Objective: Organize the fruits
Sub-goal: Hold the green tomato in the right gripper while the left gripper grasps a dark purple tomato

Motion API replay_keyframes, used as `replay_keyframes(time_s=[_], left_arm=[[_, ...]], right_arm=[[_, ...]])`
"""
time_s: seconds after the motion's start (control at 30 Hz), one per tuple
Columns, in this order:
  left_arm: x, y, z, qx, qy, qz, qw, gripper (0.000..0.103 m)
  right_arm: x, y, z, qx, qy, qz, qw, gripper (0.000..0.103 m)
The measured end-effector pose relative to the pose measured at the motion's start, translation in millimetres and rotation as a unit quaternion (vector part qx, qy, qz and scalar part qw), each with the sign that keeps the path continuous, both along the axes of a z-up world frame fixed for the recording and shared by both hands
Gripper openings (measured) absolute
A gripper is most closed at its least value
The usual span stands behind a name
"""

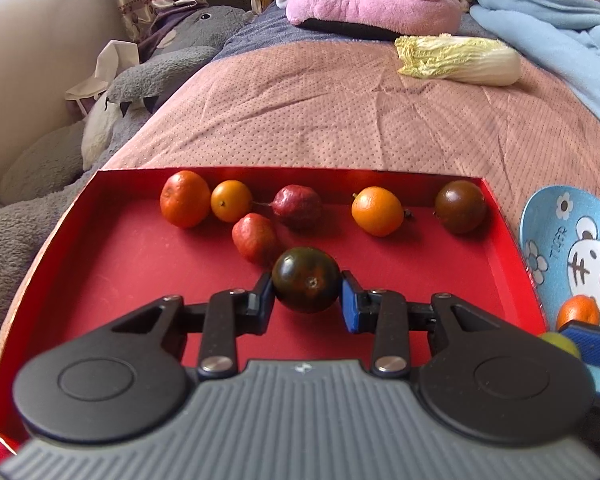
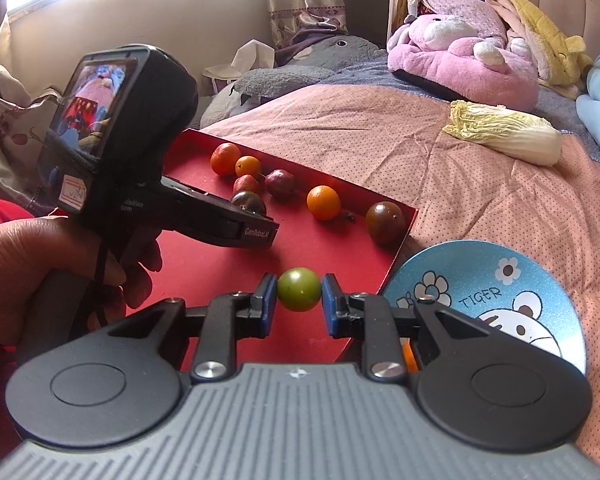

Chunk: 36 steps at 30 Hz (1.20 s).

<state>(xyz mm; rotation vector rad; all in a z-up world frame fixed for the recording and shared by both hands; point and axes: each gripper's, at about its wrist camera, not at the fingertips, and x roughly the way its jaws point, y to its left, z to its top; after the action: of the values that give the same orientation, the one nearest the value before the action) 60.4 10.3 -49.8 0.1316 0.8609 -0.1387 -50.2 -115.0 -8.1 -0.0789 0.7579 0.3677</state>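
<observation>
I see open red floor across the near and left half of the red tray [image 1: 112,264]. Fruit crowds its far wall: oranges [image 1: 185,199], red fruits [image 1: 254,237] and a dark tomato [image 1: 460,207] in the far right corner. The tray's right wall stands between it and the blue plate [image 2: 496,276] just beside. Beyond the tray the bed [image 1: 340,120] lies bare up to the cabbage [image 1: 458,58].

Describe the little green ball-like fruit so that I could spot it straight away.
Find the shallow red cardboard tray lying on the pink dotted bedspread. Over its near corner, beside the blue cartoon-tiger plate, the right gripper pinches a small round green fruit between blue pads. It is the only green fruit; the others are orange, red or dark brown.
</observation>
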Motion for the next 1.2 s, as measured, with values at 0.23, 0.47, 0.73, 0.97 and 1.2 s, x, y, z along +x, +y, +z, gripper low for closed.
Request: replay_keyframes(time_s=[0.23,0.47,0.73,0.97,1.2], left_arm=[[-6,7,3,-0.009,-0.004,0.008,0.9999,0.038],[-18,0,6,-0.005,-0.013,-0.010,0.9999,0.038],[-25,-2,8,-0.002,-0.017,-0.013,0.9998,0.038],[-28,-4,10,0.000,-0.026,-0.020,0.9995,0.038],[-31,-5,12,0.002,-0.029,-0.022,0.9993,0.038]], right_arm=[[-6,0,5,0.004,-0.007,0.000,1.000,0.028],[-11,-4,8,0.006,-0.009,-0.004,1.000,0.029],[-17,-7,8,0.011,-0.009,-0.009,1.000,0.029],[-19,-9,9,0.012,-0.010,-0.012,1.000,0.029],[-19,-9,9,0.011,-0.009,-0.012,1.000,0.029]])
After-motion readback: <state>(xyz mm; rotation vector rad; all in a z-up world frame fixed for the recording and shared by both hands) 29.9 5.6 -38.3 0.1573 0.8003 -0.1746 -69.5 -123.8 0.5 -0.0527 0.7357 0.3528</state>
